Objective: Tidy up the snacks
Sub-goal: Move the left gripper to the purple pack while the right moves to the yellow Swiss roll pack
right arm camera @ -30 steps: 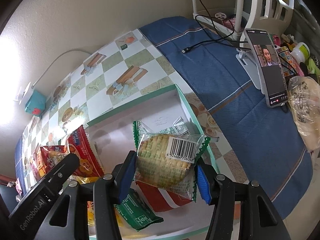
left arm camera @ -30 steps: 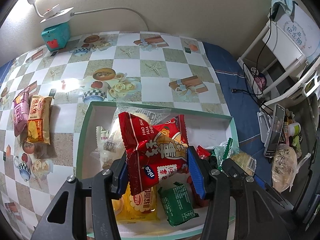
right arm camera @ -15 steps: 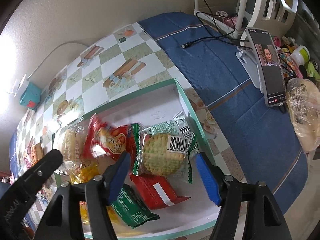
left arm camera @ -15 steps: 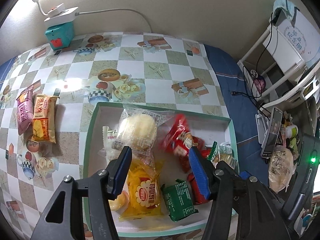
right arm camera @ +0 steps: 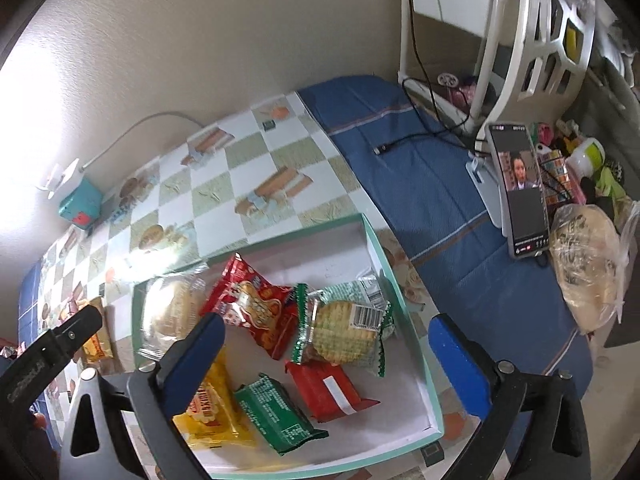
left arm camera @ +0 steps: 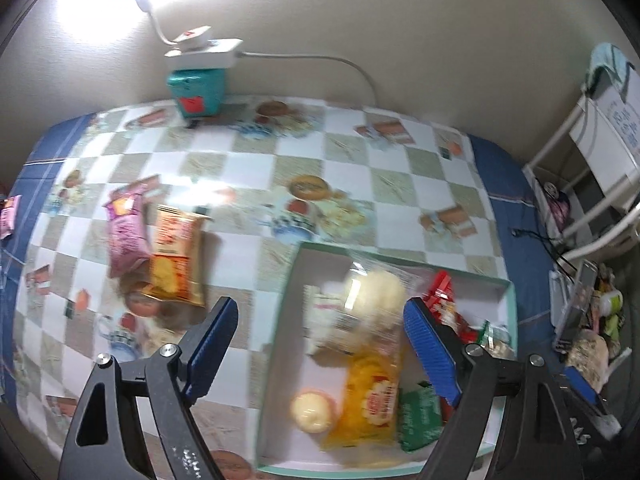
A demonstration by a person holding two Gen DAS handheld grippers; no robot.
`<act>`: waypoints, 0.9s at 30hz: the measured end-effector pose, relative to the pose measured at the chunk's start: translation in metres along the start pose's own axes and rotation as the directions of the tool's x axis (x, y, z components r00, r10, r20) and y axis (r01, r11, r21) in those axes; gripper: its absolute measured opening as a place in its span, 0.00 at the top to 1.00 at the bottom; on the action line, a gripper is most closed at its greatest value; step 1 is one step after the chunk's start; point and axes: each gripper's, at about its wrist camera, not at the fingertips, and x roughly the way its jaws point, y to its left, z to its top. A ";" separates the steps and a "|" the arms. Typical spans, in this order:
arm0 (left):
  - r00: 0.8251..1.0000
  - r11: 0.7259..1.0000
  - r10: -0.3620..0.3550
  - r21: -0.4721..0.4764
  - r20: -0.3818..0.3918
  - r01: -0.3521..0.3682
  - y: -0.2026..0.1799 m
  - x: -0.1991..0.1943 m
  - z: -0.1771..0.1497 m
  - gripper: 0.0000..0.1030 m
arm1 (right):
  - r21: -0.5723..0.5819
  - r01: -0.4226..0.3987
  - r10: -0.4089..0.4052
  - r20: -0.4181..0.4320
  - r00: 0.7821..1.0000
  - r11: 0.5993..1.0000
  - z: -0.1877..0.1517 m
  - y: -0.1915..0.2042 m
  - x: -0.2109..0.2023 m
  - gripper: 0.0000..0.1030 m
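A shallow white box with a green rim (right arm camera: 404, 308) (left arm camera: 280, 320) holds several snack packs. A red peanut pack (right arm camera: 252, 308) and a clear green-edged waffle pack (right arm camera: 340, 328) lie in it, with a pale bun pack (left arm camera: 368, 304), a yellow pack (right arm camera: 208, 412), a green pack (right arm camera: 276, 412) and a red bar (right arm camera: 332, 392). A pink pack (left arm camera: 126, 232) and an orange pack (left arm camera: 174, 256) lie on the tablecloth left of the box. My left gripper (left arm camera: 320, 344) is open and empty above the box's left edge. My right gripper (right arm camera: 326, 364) is open and empty above the box.
A teal box with a white power strip (left arm camera: 196, 80) stands at the wall. A phone on a stand (right arm camera: 520, 192), a bagged bread (right arm camera: 588, 268) and a white rack (right arm camera: 520, 40) are on the right. A black cable (right arm camera: 408, 140) lies on the blue cloth.
Both grippers opened and let go of the red pack and the waffle pack, which now lie in the box. Both grippers have risen; the left has swung leftward.
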 end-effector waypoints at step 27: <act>0.959 0.919 0.279 -0.302 0.051 -0.252 0.201 -0.053 0.008 0.07 | -0.141 -0.082 0.086 0.025 0.996 0.987 -0.019 0.113 -0.028 0.00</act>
